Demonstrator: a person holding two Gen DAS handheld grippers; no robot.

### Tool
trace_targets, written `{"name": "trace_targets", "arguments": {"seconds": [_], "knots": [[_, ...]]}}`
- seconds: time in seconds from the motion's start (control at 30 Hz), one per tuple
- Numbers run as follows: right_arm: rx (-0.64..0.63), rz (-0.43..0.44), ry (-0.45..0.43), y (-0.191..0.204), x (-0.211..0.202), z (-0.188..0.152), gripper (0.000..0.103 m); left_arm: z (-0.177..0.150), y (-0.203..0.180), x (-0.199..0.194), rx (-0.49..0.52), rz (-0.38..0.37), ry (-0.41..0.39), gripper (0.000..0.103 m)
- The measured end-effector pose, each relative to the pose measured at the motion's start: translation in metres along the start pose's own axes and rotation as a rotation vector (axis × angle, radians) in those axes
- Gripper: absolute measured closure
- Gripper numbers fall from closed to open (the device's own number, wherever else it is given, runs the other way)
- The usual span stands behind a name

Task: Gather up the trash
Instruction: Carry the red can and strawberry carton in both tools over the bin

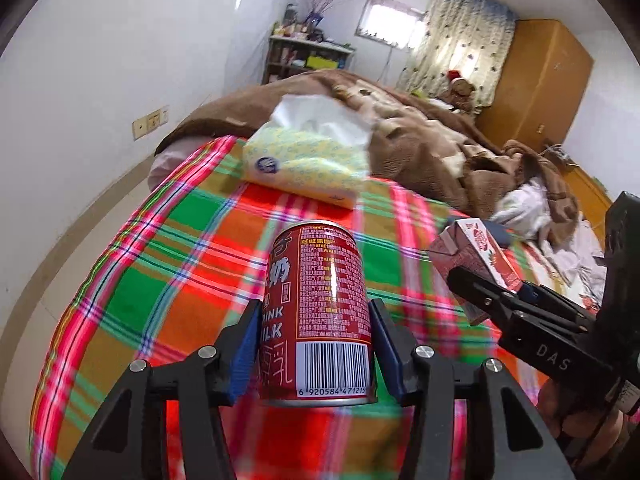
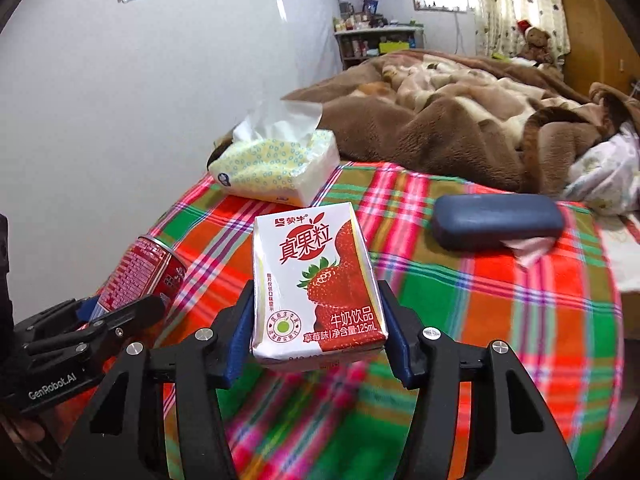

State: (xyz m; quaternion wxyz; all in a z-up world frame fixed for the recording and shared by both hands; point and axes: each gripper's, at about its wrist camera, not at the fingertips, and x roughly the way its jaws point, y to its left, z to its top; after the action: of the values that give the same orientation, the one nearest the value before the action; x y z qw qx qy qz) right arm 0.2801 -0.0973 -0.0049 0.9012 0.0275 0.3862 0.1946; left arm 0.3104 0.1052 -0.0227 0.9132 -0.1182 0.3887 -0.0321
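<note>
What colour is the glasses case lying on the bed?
The glasses case is dark blue-grey; it shows best in the right wrist view.

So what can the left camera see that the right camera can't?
Only the left wrist view shows the red can's barcode and the beige wall socket.

Only the right wrist view shows the dark blue case lying on the plaid sheet, and the carton's strawberry picture.

Both show the red can held in the left gripper, the strawberry milk carton held in the right gripper, the tissue pack, the brown blanket and the teddy bear.
</note>
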Motion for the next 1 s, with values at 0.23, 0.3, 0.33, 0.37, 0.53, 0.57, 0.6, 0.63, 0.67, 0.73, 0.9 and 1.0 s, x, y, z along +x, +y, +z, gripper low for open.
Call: {"name": "trace_targets", "arguments": {"seconds": [0.23, 0.3, 0.33, 0.37, 0.53, 0.57, 0.6, 0.63, 0.67, 0.73, 0.9, 1.0], "knots": [[0.020, -0.016, -0.076, -0.012, -0.062, -0.020, 0.046, -0.021, -0.042, -0.046, 0.056, -0.051, -0.042, 0.050], [0.023, -0.032, -0.095, -0.016, -0.076, -0.025, 0.046, -0.027, -0.054, -0.058, 0.071, -0.070, -0.051, 0.050], [0.029, -0.037, -0.109, -0.019, -0.086, -0.029, 0.046, -0.030, -0.060, -0.064, 0.078, -0.072, -0.054, 0.050], [0.035, -0.040, -0.115, -0.021, -0.092, -0.032, 0.046, -0.033, -0.067, -0.071, 0.093, -0.076, -0.058, 0.050], [0.070, -0.070, -0.164, -0.039, -0.129, -0.050, 0.045, -0.051, -0.101, -0.099, 0.140, -0.115, -0.081, 0.050], [0.077, -0.076, -0.169, -0.043, -0.133, -0.052, 0.045, -0.054, -0.108, -0.103, 0.148, -0.119, -0.083, 0.050], [0.086, -0.081, -0.174, -0.047, -0.140, -0.055, 0.045, -0.058, -0.114, -0.107, 0.156, -0.126, -0.086, 0.050], [0.096, -0.084, -0.180, -0.051, -0.146, -0.059, 0.046, -0.062, -0.121, -0.111, 0.162, -0.133, -0.088, 0.050], [0.103, -0.091, -0.185, -0.055, -0.152, -0.063, 0.046, -0.067, -0.130, -0.116, 0.177, -0.140, -0.095, 0.050], [0.114, -0.119, -0.197, -0.062, -0.164, -0.071, 0.045, -0.074, -0.144, -0.123, 0.200, -0.152, -0.100, 0.050], [0.152, -0.158, -0.223, -0.080, -0.187, -0.087, 0.045, -0.091, -0.174, -0.135, 0.236, -0.185, -0.102, 0.050], [0.174, -0.188, -0.238, -0.090, -0.200, -0.100, 0.045, -0.101, -0.192, -0.139, 0.260, -0.216, -0.097, 0.050]]}}
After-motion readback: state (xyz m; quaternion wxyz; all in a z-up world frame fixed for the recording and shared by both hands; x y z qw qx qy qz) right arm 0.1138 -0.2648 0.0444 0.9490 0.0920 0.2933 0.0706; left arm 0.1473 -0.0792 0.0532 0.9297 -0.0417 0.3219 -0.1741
